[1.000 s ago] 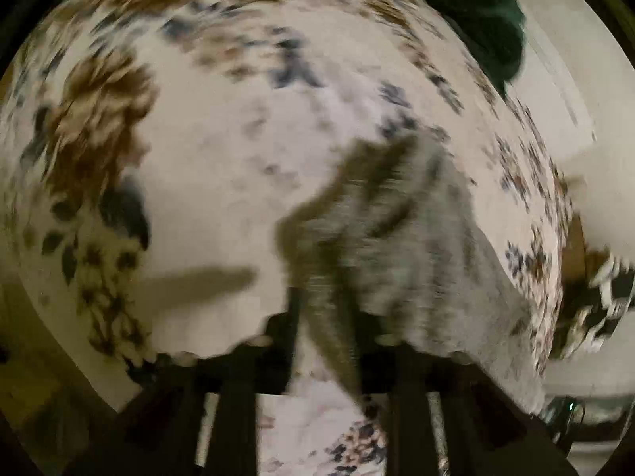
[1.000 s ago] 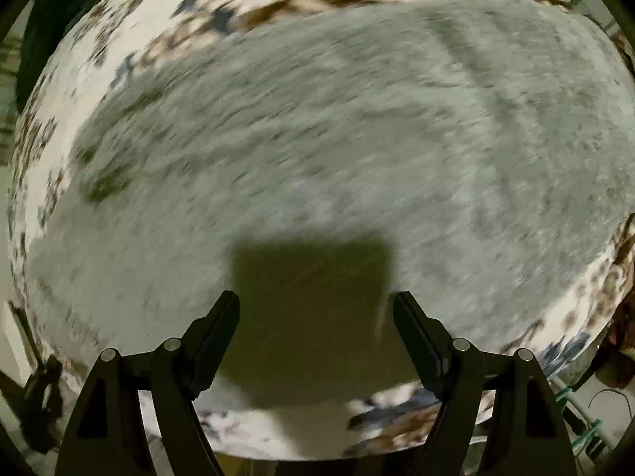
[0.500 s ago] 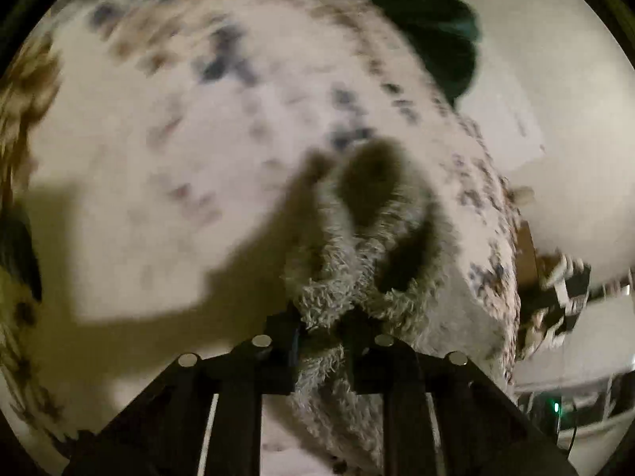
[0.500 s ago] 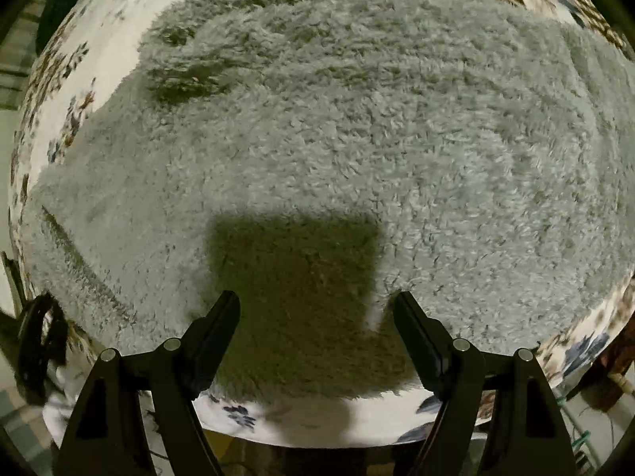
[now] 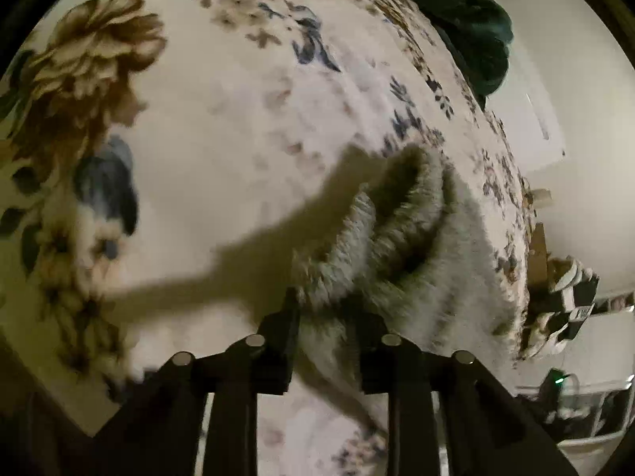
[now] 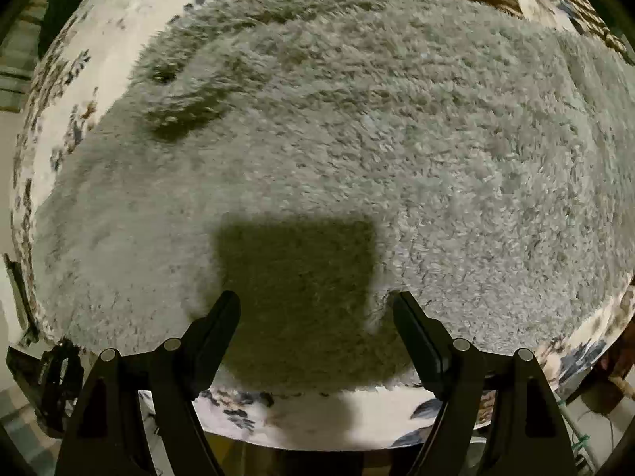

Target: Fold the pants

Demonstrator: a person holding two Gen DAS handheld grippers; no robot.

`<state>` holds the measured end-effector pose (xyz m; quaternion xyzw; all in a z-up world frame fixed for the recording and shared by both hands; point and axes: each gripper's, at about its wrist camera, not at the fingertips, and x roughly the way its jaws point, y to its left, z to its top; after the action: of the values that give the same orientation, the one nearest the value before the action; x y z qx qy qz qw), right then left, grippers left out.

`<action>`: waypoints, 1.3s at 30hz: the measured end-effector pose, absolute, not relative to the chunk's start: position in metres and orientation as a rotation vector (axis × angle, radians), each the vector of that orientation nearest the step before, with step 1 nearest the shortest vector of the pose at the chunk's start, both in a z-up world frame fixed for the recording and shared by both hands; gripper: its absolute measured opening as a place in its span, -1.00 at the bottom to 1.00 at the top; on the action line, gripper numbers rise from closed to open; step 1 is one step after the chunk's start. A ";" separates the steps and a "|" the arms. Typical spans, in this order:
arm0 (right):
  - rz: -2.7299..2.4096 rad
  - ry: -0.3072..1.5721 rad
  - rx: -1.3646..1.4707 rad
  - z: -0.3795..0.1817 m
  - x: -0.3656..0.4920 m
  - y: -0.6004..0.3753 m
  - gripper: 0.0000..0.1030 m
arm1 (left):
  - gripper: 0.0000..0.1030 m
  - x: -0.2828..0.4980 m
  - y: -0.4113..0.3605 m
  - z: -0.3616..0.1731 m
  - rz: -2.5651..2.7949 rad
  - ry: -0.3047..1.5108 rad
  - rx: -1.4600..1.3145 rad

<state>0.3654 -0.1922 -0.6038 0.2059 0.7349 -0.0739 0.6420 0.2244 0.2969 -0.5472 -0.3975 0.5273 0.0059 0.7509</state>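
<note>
The pants [image 6: 357, 158] are grey and fluffy and lie spread over a floral bedsheet [image 6: 111, 47]. In the right wrist view they fill most of the frame. My right gripper [image 6: 316, 305] is open and empty, with its fingertips resting on the fleece near its front edge. In the left wrist view my left gripper [image 5: 327, 309] is shut on a bunched end of the pants [image 5: 397, 238] and holds it lifted above the bedsheet [image 5: 222, 127]. The lifted fabric casts a long shadow to the left.
A dark green cloth [image 5: 468, 27] lies at the far edge of the bed by a white wall [image 5: 563, 79]. Clutter [image 5: 563, 301] stands beyond the bed's right side. The bed's front edge [image 6: 337, 428] lies just below my right gripper.
My left gripper has swung with the gripped pants end, which now hangs more to the right. My right gripper has come closer to the fleece and stays open.
</note>
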 end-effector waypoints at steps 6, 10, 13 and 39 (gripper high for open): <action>-0.142 1.665 0.507 -0.598 0.356 -0.211 0.59 | 0.22 0.240 0.286 -0.510 -0.059 1.050 -0.909; -0.128 1.615 0.526 -0.592 0.370 -0.234 0.59 | 0.10 0.272 0.257 -0.534 -0.083 1.126 -0.751; -0.105 1.560 0.515 -0.576 0.395 -0.243 0.59 | -0.78 0.276 0.255 -0.549 -0.049 1.177 -0.614; -0.026 1.608 0.538 -0.601 0.568 -0.229 -0.44 | -0.57 0.285 0.290 -0.532 0.012 1.208 -0.628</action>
<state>0.5682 -0.2287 -0.6011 0.2377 0.7112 -0.0117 0.6615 0.2853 0.2899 -0.5322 -0.2903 0.5585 0.0055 0.7770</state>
